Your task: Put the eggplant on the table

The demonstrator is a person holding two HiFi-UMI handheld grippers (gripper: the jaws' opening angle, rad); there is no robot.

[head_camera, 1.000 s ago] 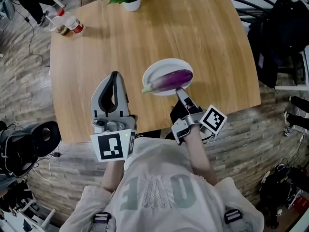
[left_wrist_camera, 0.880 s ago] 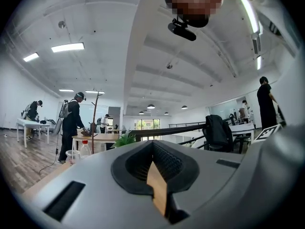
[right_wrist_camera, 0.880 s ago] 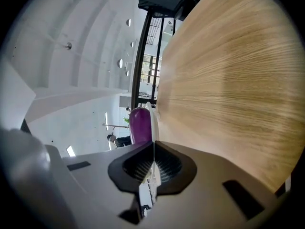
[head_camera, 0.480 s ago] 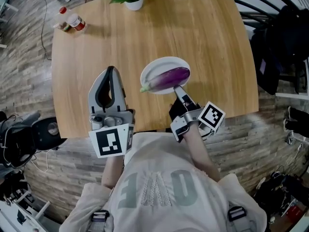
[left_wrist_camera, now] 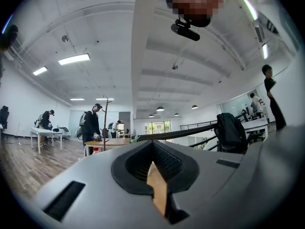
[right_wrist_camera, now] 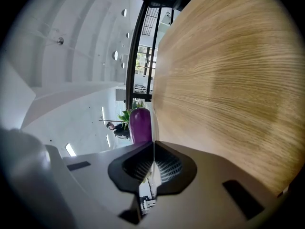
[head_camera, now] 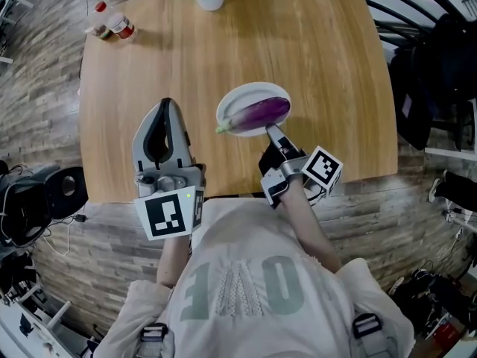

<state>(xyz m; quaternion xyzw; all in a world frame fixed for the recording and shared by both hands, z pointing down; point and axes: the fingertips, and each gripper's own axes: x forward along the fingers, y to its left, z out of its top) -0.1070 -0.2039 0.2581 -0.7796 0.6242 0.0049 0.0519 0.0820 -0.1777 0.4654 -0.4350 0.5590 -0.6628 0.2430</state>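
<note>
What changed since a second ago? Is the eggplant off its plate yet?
Nothing visibly moved; only the head view shifted a little. The eggplant still lies on the white plate on the table. The right gripper stays shut at the plate's near rim, apparently pinching it. The left gripper stays shut and empty, left of the plate.

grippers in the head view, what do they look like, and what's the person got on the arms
The left gripper and right gripper have light grey plastic shells that taper to a pointed claw lined with black ribbed pads. A white cube with black square markers sits at the rear of each: left cube, right cube. The person wears a pale top whose sleeves stop short of the forearms.
</note>
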